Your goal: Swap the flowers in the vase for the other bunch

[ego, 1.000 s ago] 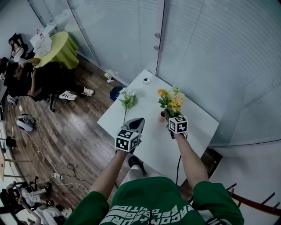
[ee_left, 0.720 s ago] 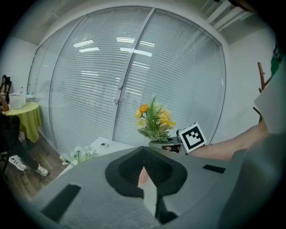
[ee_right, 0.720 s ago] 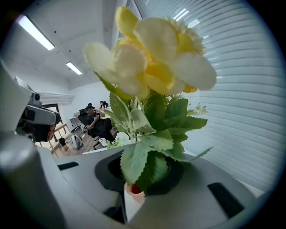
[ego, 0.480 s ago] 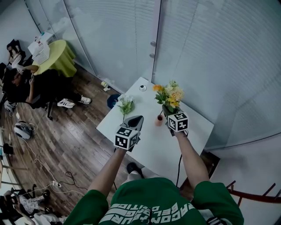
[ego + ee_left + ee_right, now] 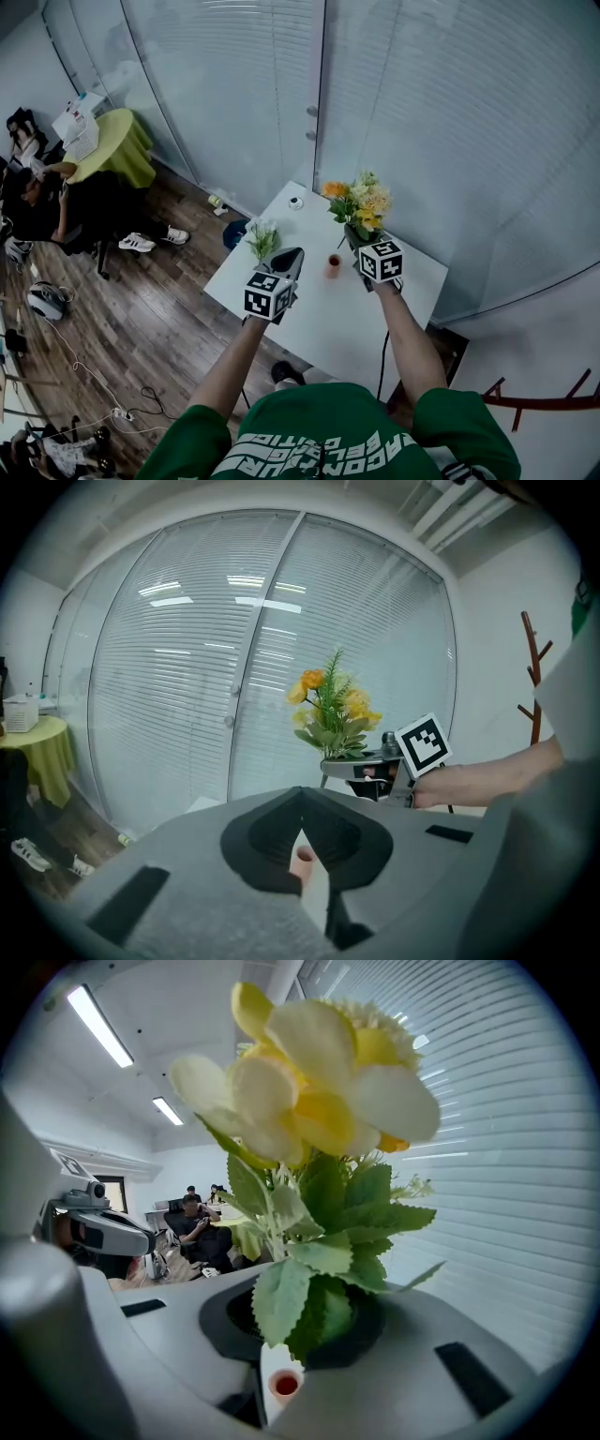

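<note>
Jaws of the right gripper (image 5: 360, 244) are clamped on the leafy stems of the yellow bunch (image 5: 361, 204), which is held upright in the air, clear of the vase (image 5: 334, 265). In the right gripper view the green leaves of the bunch are seen packed between the dark pads, the pale yellow blooms fill the upper part of the picture, and the vase (image 5: 283, 1384) is glimpsed below through the slit between the jaws, its red mouth bare. The vase is seen standing upright on the white table (image 5: 375, 319), between the two grippers in the head view. The left gripper (image 5: 294, 255) is held above the near left part of the table. Its jaws are brought together at the tips, only a thin wedge of gap is left behind them, and nothing is gripped. Through that wedge, in the left gripper view, the vase (image 5: 302, 859) and a strip of table are made out. The white bunch (image 5: 262, 239) is seen lying on the table near its left edge, just beyond the tip of the left gripper and apart from the vase. A small round white object (image 5: 296, 202) is set at the far corner of the table. Beyond the table a glass wall with blinds (image 5: 244, 94) is seen, and at the far left seated people (image 5: 37, 192) are seen beside a round table under a green cloth (image 5: 122, 131)
</note>
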Demonstrator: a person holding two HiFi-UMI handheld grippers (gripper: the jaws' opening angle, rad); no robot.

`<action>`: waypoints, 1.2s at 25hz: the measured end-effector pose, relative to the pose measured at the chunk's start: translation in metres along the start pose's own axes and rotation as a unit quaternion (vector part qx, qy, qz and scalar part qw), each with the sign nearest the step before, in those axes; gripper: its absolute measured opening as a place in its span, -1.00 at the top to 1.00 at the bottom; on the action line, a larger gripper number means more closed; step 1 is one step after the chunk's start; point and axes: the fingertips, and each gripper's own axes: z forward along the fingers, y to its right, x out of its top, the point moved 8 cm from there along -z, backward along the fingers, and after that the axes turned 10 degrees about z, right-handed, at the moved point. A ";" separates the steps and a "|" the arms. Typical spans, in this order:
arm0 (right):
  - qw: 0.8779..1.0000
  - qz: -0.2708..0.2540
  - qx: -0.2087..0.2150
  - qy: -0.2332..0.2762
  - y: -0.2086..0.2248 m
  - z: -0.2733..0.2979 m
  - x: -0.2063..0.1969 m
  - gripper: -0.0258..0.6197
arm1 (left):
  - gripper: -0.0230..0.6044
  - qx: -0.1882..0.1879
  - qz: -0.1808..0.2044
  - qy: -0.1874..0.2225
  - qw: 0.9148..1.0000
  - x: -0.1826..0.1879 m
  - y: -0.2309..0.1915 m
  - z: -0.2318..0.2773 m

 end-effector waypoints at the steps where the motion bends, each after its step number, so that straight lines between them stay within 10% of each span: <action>1: 1.000 0.001 -0.004 0.001 0.002 -0.004 0.001 0.77 | 0.90 -0.003 0.002 0.001 1.000 0.002 0.001 0.001; 30: 0.968 0.093 -0.229 0.033 0.109 -0.246 -0.070 0.77 | 0.90 -0.241 0.074 0.000 0.968 0.039 0.172 0.106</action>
